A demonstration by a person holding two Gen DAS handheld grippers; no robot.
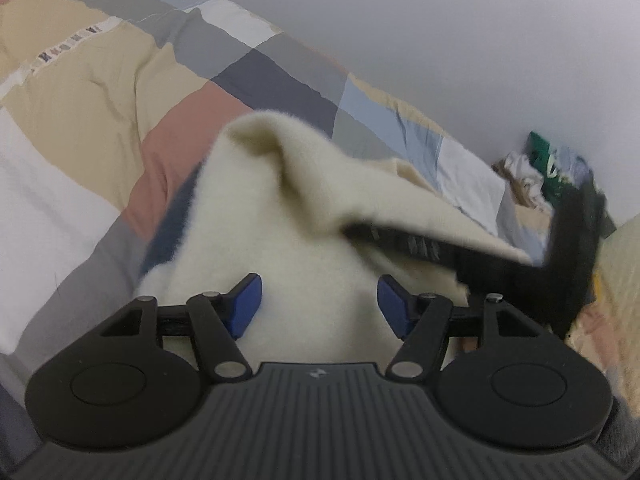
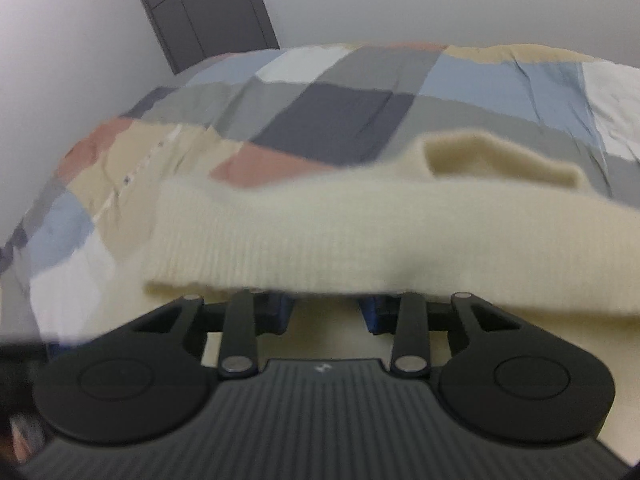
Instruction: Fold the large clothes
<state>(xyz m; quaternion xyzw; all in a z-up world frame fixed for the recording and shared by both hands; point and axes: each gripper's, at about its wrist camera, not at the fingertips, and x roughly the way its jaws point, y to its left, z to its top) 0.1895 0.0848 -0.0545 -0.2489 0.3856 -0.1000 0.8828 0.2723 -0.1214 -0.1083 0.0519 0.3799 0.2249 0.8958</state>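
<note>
A cream knit sweater (image 1: 304,216) lies on the bed, with one fold raised into a hump. My left gripper (image 1: 320,308) hovers over it, blue pads wide apart and pressing nothing. From the right, my right gripper (image 1: 516,268) reaches in as a blurred black shape, its fingers buried under the raised fold. In the right wrist view the sweater's ribbed hem (image 2: 320,240) drapes across my right gripper (image 2: 326,310) and hides the fingertips. Only the backs of its blue pads show, with a gap between them. Whether they pinch the knit is hidden.
A patchwork duvet (image 1: 80,100) in beige, grey, blue and pink covers the bed (image 2: 340,112). A dark blue strip of cloth (image 1: 172,224) shows at the sweater's left edge. A heap of clothes (image 1: 536,176) sits against the wall at the right. A grey door (image 2: 208,8) stands beyond the bed.
</note>
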